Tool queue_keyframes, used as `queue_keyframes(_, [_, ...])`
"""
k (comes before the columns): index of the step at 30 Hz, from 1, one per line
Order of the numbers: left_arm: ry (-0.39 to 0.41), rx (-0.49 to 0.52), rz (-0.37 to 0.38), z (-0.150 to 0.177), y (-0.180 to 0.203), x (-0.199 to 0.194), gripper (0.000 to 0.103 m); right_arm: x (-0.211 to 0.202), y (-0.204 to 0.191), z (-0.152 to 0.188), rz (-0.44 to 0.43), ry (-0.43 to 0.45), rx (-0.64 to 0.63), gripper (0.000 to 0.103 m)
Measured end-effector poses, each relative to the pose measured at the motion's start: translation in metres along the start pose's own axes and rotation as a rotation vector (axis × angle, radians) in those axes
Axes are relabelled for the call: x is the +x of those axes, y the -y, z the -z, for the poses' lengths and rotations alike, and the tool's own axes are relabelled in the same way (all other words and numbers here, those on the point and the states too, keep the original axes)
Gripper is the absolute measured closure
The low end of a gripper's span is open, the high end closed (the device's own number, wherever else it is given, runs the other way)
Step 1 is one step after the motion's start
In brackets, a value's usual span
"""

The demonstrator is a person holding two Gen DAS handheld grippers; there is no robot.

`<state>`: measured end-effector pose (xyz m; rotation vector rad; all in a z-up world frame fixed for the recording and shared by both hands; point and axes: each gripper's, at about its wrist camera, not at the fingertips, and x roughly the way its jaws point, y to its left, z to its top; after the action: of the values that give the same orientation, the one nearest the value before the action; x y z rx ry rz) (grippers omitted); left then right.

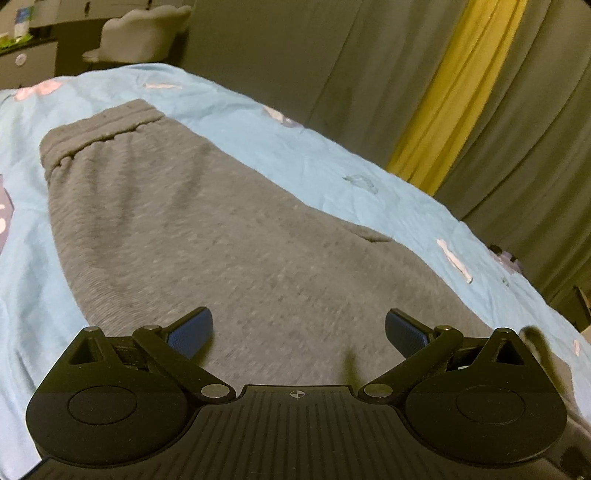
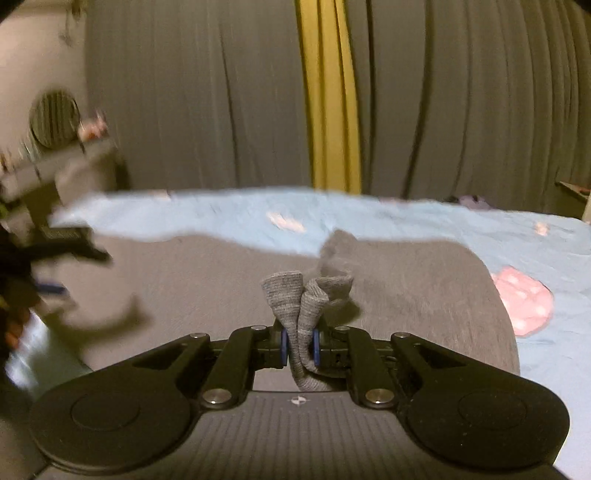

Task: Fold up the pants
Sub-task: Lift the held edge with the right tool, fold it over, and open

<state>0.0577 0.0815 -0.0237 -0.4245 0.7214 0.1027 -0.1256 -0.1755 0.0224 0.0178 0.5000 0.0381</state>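
Grey sweatpants lie flat on a light blue bedsheet, their ribbed waistband at the far left. My left gripper is open and empty just above the grey cloth, its blue pads wide apart. In the right wrist view my right gripper is shut on a bunched fold of the grey pants, which sticks up between the pads and hangs below them. The rest of the pants spreads out ahead. The left gripper shows blurred at the left edge.
Grey curtains with a yellow strip hang behind the bed. A pink patch marks the sheet at the right. Furniture and a white cushion stand beyond the bed's far left end.
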Motion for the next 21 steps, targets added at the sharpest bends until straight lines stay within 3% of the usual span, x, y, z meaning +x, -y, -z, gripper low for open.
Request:
queue_keyframes(2, [-0.01,0.001,-0.006,0.0,0.0,0.002,0.0,-0.001,-0.01,0.005,-0.054,-0.021,-0.043,0.088])
queue_keyframes(4, [-0.019,0.006,-0.014,0.001,0.001,0.003,0.0,0.017,-0.018,0.017,-0.093,-0.157,-0.083,0.084])
queue_keyframes(6, [-0.017,0.014,-0.022,0.001,0.002,0.003,0.0,0.037,-0.022,0.028,-0.078,-0.282,-0.097,0.081])
queue_keyframes(7, [-0.013,0.017,-0.024,0.001,0.002,0.001,0.0,0.034,-0.022,0.026,-0.085,-0.265,-0.095,0.074])
queue_keyframes(10, [-0.013,0.012,-0.018,0.001,0.001,0.0,0.0,0.01,-0.006,0.007,-0.193,-0.161,0.035,0.034])
queue_keyframes(12, [-0.024,0.012,-0.023,0.001,0.001,0.003,0.0,-0.011,0.011,-0.003,-0.188,-0.048,0.142,0.027])
queue_keyframes(13, [-0.029,0.018,-0.026,0.001,0.002,0.004,0.0,-0.019,0.023,-0.006,-0.135,-0.001,0.197,0.024])
queue_keyframes(15, [-0.036,0.03,-0.028,0.001,0.004,0.006,0.0,-0.02,0.043,-0.005,0.031,-0.003,0.258,0.024])
queue_keyframes(16, [-0.037,0.036,-0.031,0.002,0.005,0.006,0.0,-0.015,0.048,-0.005,0.128,-0.039,0.256,0.024])
queue_keyframes(18, [-0.037,0.047,-0.033,0.002,0.006,0.006,0.0,0.011,0.059,0.003,0.352,-0.213,0.22,0.024])
queue_keyframes(19, [-0.038,0.05,-0.034,0.002,0.006,0.006,0.0,0.025,0.068,0.009,0.401,-0.338,0.277,0.024])
queue_keyframes(20, [-0.04,0.049,-0.036,0.003,0.006,0.006,0.0,0.029,0.078,0.012,0.38,-0.369,0.367,0.025])
queue_keyframes(21, [-0.042,0.047,-0.039,0.003,0.005,0.006,0.0,0.024,0.083,0.011,0.369,-0.331,0.426,0.025])
